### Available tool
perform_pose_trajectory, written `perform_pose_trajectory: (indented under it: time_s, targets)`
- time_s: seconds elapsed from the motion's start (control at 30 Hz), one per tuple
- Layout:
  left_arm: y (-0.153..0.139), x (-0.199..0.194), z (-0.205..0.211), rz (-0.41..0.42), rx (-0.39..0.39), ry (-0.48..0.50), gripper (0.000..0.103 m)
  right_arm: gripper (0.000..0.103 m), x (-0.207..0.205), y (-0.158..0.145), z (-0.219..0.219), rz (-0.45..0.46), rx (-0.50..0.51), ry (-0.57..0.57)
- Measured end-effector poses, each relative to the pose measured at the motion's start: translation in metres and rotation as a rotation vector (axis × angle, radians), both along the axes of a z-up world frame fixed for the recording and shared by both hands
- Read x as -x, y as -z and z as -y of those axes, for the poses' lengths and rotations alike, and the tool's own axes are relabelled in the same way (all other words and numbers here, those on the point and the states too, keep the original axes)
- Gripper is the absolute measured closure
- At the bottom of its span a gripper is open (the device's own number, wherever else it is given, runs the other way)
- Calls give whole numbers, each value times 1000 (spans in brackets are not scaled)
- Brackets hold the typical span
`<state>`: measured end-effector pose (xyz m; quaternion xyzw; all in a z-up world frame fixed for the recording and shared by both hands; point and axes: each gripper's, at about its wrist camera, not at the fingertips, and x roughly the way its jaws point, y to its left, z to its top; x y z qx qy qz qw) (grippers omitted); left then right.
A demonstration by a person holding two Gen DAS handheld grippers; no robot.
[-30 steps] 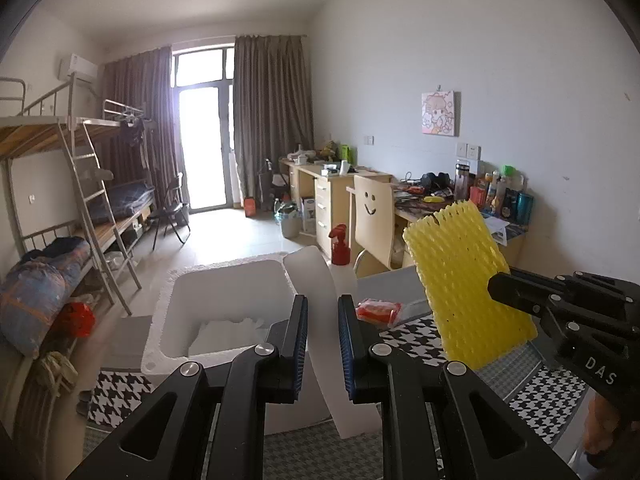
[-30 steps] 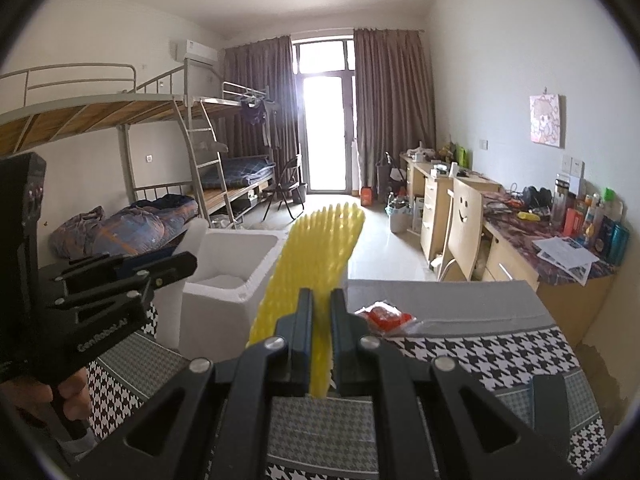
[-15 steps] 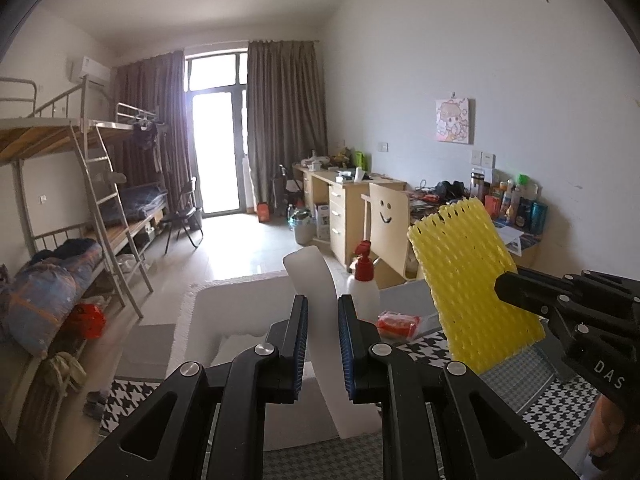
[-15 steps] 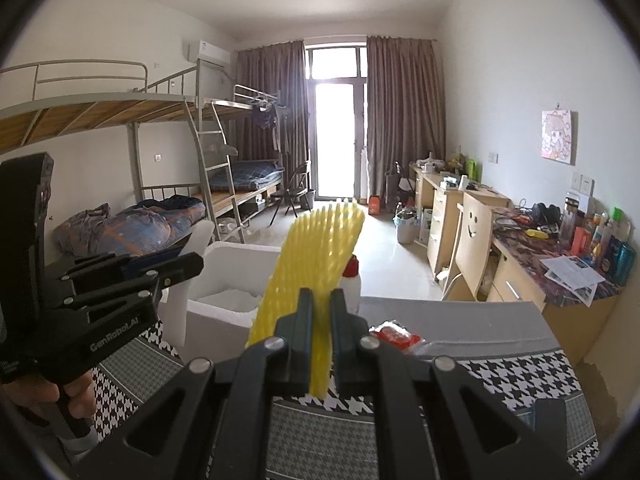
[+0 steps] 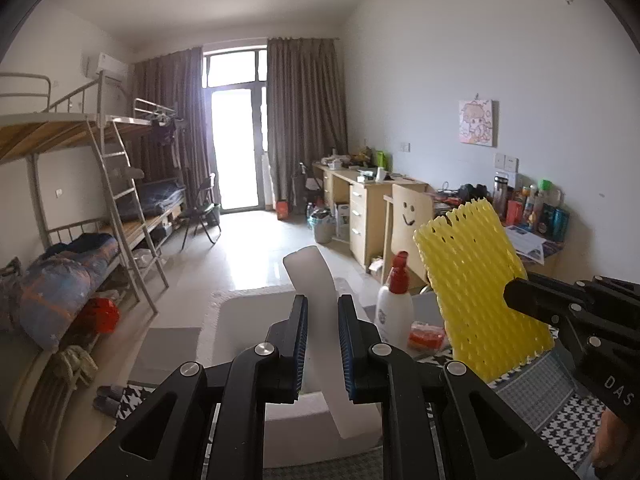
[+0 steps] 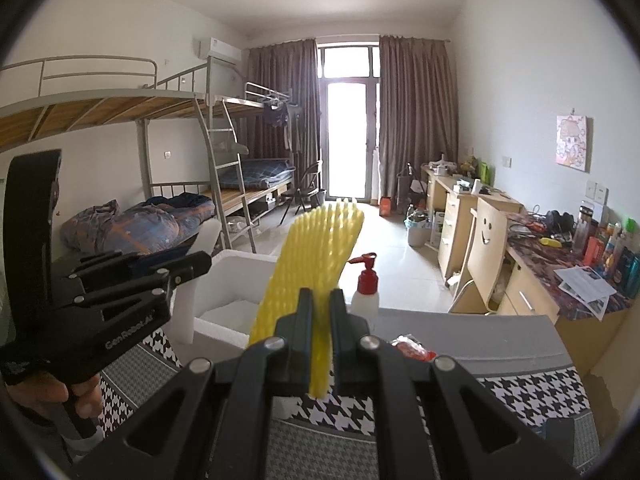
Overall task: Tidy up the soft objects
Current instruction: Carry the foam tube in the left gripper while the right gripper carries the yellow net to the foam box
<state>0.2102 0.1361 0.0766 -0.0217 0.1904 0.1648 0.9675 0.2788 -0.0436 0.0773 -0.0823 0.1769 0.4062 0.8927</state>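
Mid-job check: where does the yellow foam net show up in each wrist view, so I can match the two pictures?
Left wrist: the yellow net stands right of centre, seen broadside, held by the right tongs entering from the right.
Right wrist: the net is at centre, seen edge-on, running up and away from between the tongs.
Shared landmark: the red-capped bottle, left of the net in one view, right in the other.

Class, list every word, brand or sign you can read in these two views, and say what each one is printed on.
"DAS": on the black right gripper body, cut off at the frame edge.
"GenRobot.AI": on the black left gripper body.
Smiley face sign: on the pale wooden chair back.
White pump bottle with red top: label too blurred to read.
Desk bottles and papers: too small.
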Motion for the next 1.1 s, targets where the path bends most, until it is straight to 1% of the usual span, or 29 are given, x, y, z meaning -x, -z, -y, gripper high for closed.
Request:
perform_pose_trajectory:
  time_s: [0.27, 0.37, 0.53, 0.6, 0.83, 1.1]
  targets:
    - [-1, -15, -11, -4, -17, -65, 87, 92, -17, -2, -21, -33, 0, -13]
    - [1, -23, -17, -17, 1, -77, 87, 92, -21, -1, -28, -36, 4, -22]
    - [8, -36, -28, -43, 7, -104, 87, 92, -24, 3, -35, -49, 13, -38]
    - [10, -40, -33, -54, 29, -107, 87, 92, -26, 4, -39, -52, 19, -42]
    - [16, -47, -43, -76, 47, -119, 87, 92, -35, 5, -48, -63, 31, -43]
    - [23, -56, -51, -104, 64, -121, 86, 92, -35, 5, -58, -67, 41, -58]
